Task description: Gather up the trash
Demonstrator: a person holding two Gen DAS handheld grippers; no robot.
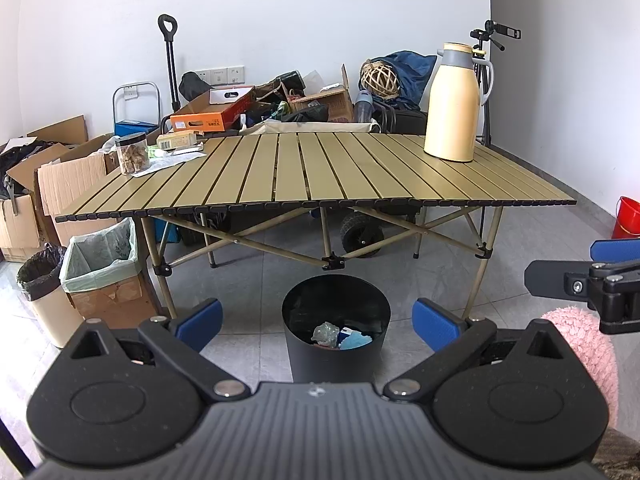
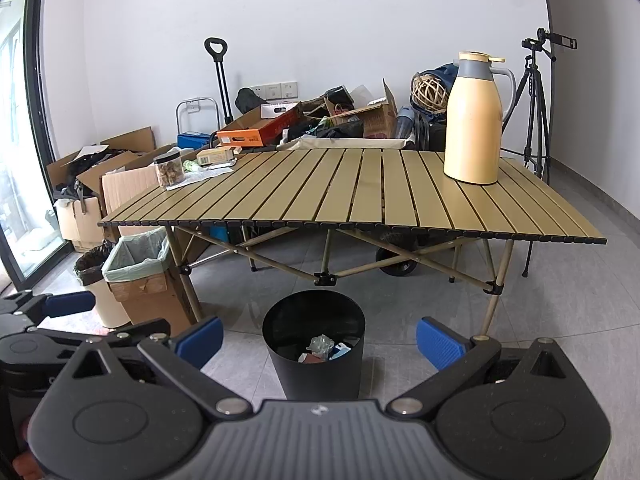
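Observation:
A black round bin [image 1: 336, 332] stands on the floor in front of the slatted table [image 1: 312, 176]; the bin [image 2: 314, 344] holds crumpled trash [image 1: 334, 334], clear wrap, blue and red bits. My left gripper [image 1: 318, 322] hovers above and short of the bin, open, nothing between its blue pads [image 1: 200, 320]. My right gripper [image 2: 320, 340] is likewise open and empty over the bin. In the left wrist view, the right gripper's finger [image 1: 616, 250] shows at the right edge. At the table's far left corner lie a jar [image 1: 132, 154], a small box [image 1: 178, 140] and paper [image 1: 168, 162].
A cream thermos [image 1: 454, 102] stands on the table's right side. A lined cardboard box [image 1: 106, 264] and a cream bin with black liner [image 1: 44, 292] sit left of the table leg. Cluttered boxes line the wall behind; a red bucket [image 1: 628, 218] sits at right and a tripod [image 2: 534, 120] stands there.

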